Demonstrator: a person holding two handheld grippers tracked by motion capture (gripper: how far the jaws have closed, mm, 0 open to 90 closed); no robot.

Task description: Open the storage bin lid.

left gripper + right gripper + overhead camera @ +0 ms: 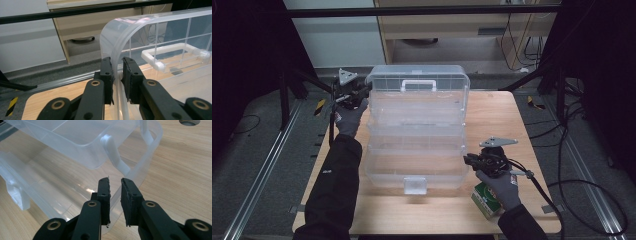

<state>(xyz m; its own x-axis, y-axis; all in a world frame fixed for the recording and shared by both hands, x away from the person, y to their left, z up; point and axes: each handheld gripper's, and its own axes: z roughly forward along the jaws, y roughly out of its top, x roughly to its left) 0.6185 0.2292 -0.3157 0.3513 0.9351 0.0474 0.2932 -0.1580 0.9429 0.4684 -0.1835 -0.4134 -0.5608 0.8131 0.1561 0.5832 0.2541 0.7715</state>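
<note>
A clear plastic tiered box (416,137) stood open in the middle of the wooden bench (492,112), its trays stepped out toward the lower part of the frame and its lid (417,80) with a white handle (417,85) raised at the far side. The left hand-held gripper (362,91) was at the upper left corner of the lid; in the left gripper view its jaws were closed on the curved lid edge (117,52). The right hand-held gripper (473,160) was at the right end of the lowest tray; in the right gripper view its jaws stood on either side of the tray's rim (140,173), with a narrow gap between them. A green carton (486,199) lay under the right gloved hand (502,185). The left arm reached far forward, the sleeve (334,185) stretched along the box's left side.
</note>
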